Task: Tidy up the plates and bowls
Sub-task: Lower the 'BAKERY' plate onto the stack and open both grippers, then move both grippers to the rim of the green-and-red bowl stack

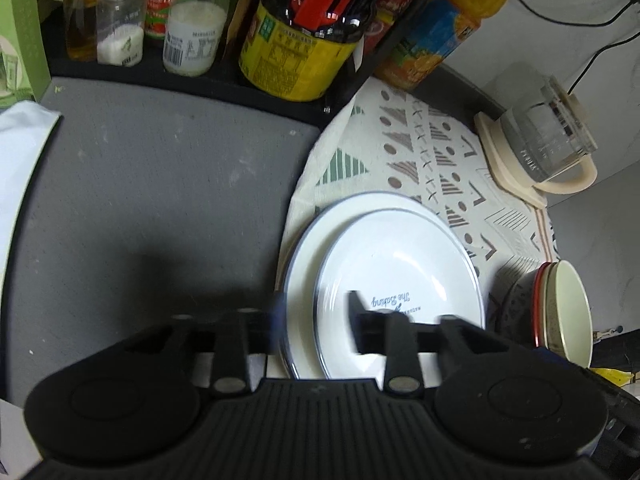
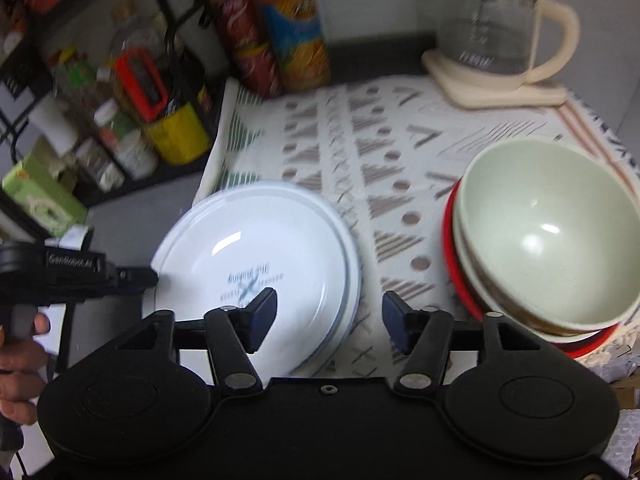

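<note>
Two white plates [image 1: 384, 272] lie stacked on a patterned cloth [image 1: 420, 148], the upper one printed with blue lettering. My left gripper [image 1: 316, 320] is open, its fingers astride the stack's left rim without pressing on it. In the right wrist view the same plates [image 2: 260, 248] lie left of a stack of bowls [image 2: 548, 232], a pale green bowl nested in a red-rimmed one. My right gripper [image 2: 328, 312] is open, with the plates' right rim between its blue pads and clear of both. The left gripper's tip [image 2: 148, 276] shows at the plates' left edge.
A glass kettle [image 2: 492, 28] on a cream base stands at the back right of the cloth. A black rack of bottles and jars [image 1: 280, 40] and an orange juice bottle [image 2: 292, 20] line the back. Grey counter [image 1: 140, 184] lies left of the cloth. A person's hand [image 2: 16, 360] holds the left gripper.
</note>
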Available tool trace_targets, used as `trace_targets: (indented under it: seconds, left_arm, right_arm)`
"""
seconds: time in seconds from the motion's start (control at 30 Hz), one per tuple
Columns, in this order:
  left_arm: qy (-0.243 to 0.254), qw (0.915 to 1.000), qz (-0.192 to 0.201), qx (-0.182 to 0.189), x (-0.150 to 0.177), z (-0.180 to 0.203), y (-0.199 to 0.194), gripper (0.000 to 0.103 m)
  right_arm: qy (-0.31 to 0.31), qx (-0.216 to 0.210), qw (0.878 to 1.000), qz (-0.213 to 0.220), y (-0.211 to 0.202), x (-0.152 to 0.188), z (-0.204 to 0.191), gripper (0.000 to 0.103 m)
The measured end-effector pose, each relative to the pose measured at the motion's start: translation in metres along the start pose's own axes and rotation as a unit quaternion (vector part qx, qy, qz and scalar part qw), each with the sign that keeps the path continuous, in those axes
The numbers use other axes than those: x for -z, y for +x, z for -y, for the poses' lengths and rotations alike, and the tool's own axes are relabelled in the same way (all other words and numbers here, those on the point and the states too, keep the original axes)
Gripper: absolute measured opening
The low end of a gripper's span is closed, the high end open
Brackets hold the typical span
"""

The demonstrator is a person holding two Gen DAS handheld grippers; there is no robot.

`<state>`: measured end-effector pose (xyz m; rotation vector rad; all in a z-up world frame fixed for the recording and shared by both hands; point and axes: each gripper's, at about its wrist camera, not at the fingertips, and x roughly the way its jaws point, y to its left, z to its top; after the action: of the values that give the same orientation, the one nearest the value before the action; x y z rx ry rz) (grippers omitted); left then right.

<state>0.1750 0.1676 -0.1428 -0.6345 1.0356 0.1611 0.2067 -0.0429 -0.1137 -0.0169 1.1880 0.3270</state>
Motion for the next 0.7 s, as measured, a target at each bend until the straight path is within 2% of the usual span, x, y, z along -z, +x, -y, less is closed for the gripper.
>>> trace_targets:
  seconds: [0.07, 0.17, 0.23, 0.33, 0.43, 0.57, 0.7]
  left_arm:
    - [0.004, 1.0, 0.006, -0.002, -0.002, 0.0, -0.006, 0.061]
    - [0.004, 0.9999, 0.01, 0.001, -0.006, 0.0, -0.013, 0.075]
    - [0.006, 0.9998, 0.014, 0.009, -0.01, 0.002, -0.018, 0.08]
    - [0.015, 0.9994, 0.015, 0.027, -0.014, 0.008, -0.021, 0.083]
    - [0.025, 0.9986, 0.01, 0.044, -0.019, 0.018, -0.022, 0.087]
    - [0.038, 0.9966, 0.009, 0.073, -0.021, 0.034, -0.027, 0.091]
    - [0.055, 0.9956, 0.008, 0.075, -0.022, 0.056, -0.027, 0.097]
  right_arm:
    - [0.009, -0.001, 1.0, 0.018, -0.007, -0.003, 0.002, 0.066]
    - [0.024, 0.002, 0.999, 0.047, -0.019, -0.007, 0.002, 0.081]
    - [0.031, 0.004, 0.997, 0.064, -0.026, -0.009, 0.003, 0.09]
    - [0.041, 0.01, 0.996, 0.08, -0.035, -0.01, 0.006, 0.096]
    - [0.052, 0.019, 0.995, 0.085, -0.04, -0.011, 0.012, 0.097]
    - [0.075, 0.01, 0.993, 0.091, -0.046, -0.014, 0.025, 0.103]
    - [0.088, 0.011, 0.992, 0.088, -0.049, -0.02, 0.043, 0.103]
